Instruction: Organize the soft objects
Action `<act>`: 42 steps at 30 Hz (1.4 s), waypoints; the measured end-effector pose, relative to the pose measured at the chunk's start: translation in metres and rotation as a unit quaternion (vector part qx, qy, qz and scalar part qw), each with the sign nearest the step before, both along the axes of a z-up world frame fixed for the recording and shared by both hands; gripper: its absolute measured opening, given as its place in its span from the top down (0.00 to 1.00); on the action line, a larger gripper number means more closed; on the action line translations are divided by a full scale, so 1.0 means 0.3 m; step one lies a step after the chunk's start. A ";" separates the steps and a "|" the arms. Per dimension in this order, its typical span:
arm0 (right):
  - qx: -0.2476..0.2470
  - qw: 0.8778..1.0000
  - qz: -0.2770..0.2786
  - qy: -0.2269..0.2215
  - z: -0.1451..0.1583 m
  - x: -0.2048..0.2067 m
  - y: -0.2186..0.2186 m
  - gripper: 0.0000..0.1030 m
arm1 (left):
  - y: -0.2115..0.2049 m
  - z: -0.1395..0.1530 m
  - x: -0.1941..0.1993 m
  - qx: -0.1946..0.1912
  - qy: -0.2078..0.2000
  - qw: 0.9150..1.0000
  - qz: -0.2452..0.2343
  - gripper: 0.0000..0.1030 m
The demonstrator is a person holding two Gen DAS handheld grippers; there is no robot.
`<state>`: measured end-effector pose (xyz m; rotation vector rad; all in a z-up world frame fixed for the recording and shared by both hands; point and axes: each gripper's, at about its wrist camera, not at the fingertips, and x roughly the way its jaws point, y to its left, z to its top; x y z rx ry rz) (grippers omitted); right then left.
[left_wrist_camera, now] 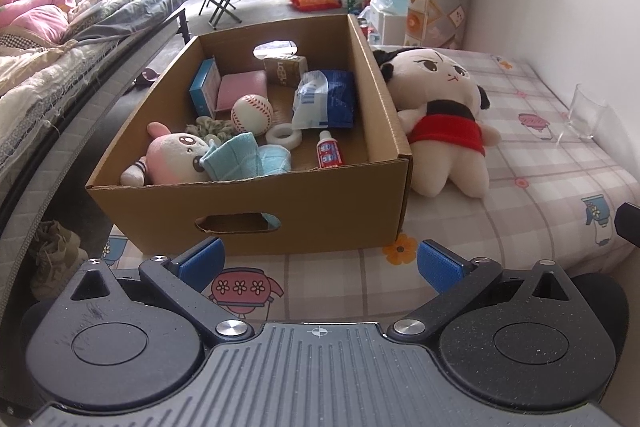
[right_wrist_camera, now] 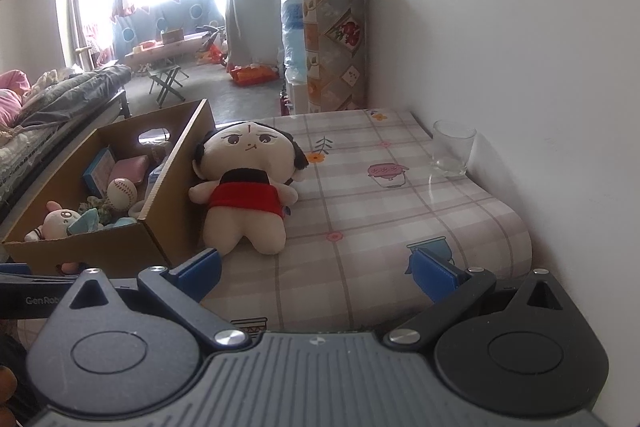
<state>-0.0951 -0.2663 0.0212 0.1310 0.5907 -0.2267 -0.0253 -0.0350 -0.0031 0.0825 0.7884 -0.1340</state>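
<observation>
**Big doll out, box still mixed**

Centre of the right wrist view: the large cream plush doll with black hair and a red top [right_wrist_camera: 244, 187] lies on the checked patterned cloth [right_wrist_camera: 360, 227], pressed against the right wall of the open brown cardboard box [right_wrist_camera: 100, 251]. That's the one soft thing outside!

Inside the box, lower left in the left wrist view, a small pink-and-white plush bunny [left_wrist_camera: 172, 155] sits touching a folded light-blue cloth [left_wrist_camera: 240, 159]. Further back: a white baseball [left_wrist_camera: 252, 115], a pink sponge-like pad [left_wrist_camera: 240, 89] and a blue-and-white packet [left_wrist_camera: 326, 99], with a small red-and-white tube [left_wrist_camera: 330, 151] in front of the packet. So the sort looks barely begun; most remains.

Left gripper [left_wrist_camera: 320, 263] spread wide, nothing held, low before the box. Right gripper [right_wrist_camera: 316, 267] equally wide, empty, facing the doll. A clear glass cup [right_wrist_camera: 452, 147] stands by the wall, well apart.
</observation>
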 end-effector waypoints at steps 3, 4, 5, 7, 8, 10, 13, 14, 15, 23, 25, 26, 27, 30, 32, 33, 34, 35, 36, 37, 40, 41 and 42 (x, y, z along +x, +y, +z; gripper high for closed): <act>0.002 1.000 0.001 0.002 -0.002 0.009 -0.003 0.00 | 0.004 -0.003 0.006 -0.001 0.004 1.000 0.000 0.00; 0.002 1.000 0.001 0.003 -0.002 0.011 -0.003 0.00 | 0.006 -0.004 0.007 0.000 0.004 1.000 0.001 0.00; 0.002 1.000 0.002 0.002 0.000 0.012 -0.003 0.00 | 0.008 -0.003 0.007 0.000 0.003 1.000 0.001 0.00; 0.000 1.000 0.003 0.001 0.001 0.013 0.000 0.00 | 0.006 -0.005 0.009 0.001 0.002 1.000 0.004 0.00; -0.001 1.000 0.003 0.000 0.003 0.013 0.001 0.00 | 0.007 -0.005 0.010 0.000 0.002 1.000 0.005 0.00; -0.002 1.000 0.004 -0.001 0.005 0.014 0.003 0.00 | 0.008 -0.003 0.012 -0.001 0.002 1.000 0.007 0.00; -0.002 1.000 0.005 -0.001 0.004 0.015 0.002 0.00 | 0.011 -0.001 0.014 -0.001 0.001 1.000 0.009 0.00; -0.002 1.000 0.005 -0.001 0.004 0.015 0.002 0.00 | 0.011 0.000 0.014 -0.001 0.001 1.000 0.009 0.00; -0.002 1.000 0.005 -0.001 0.004 0.016 0.002 0.00 | 0.011 0.000 0.013 -0.001 0.000 1.000 0.010 0.00; -0.004 1.000 0.006 -0.001 0.005 0.017 0.004 0.00 | 0.014 0.002 0.014 -0.002 0.002 1.000 0.010 0.00; -0.004 1.000 0.007 -0.002 0.005 0.017 0.003 0.00 | 0.014 0.002 0.013 -0.001 0.002 1.000 0.010 0.00; -0.003 1.000 0.007 -0.002 0.006 0.019 0.003 0.00 | 0.014 0.001 0.012 -0.001 0.002 1.000 0.010 0.00; -0.002 1.000 0.007 -0.002 0.006 0.021 0.004 0.00 | 0.014 0.001 0.012 0.000 0.001 1.000 0.010 0.00; -0.002 1.000 0.011 0.001 0.004 0.028 0.007 0.00 | 0.014 0.000 0.013 0.000 0.002 1.000 0.010 0.00; -0.004 1.000 0.012 0.001 0.005 0.030 0.008 0.00 | 0.014 0.001 0.013 -0.001 0.003 1.000 0.011 0.00; -0.004 1.000 0.012 -0.001 0.006 0.030 0.008 0.00 | 0.015 0.002 0.011 -0.001 0.002 1.000 0.011 0.00; -0.004 1.000 0.013 -0.002 0.007 0.029 0.009 0.00 | 0.016 0.002 0.012 -0.001 0.000 1.000 0.012 0.00; -0.003 1.000 0.013 -0.002 0.007 0.028 0.009 0.00 | 0.016 0.002 0.011 -0.001 0.000 1.000 0.013 0.00; -0.002 1.000 0.014 -0.002 0.007 0.026 0.008 0.00 | 0.016 0.001 0.013 -0.001 0.001 1.000 0.013 0.00; -0.002 1.000 0.014 -0.002 0.005 0.026 0.007 0.00 | 0.017 0.000 0.012 -0.001 0.002 1.000 0.013 0.00; -0.002 1.000 0.016 -0.001 0.007 0.027 0.007 0.00 | 0.018 0.001 0.015 -0.003 0.004 1.000 0.013 0.00; -0.002 1.000 0.016 -0.002 0.007 0.026 0.008 0.00 | 0.018 0.002 0.014 -0.002 0.003 1.000 0.013 0.00; -0.002 1.000 0.016 -0.003 0.009 0.024 0.009 0.00 | 0.019 0.004 0.014 -0.002 0.002 1.000 0.014 0.00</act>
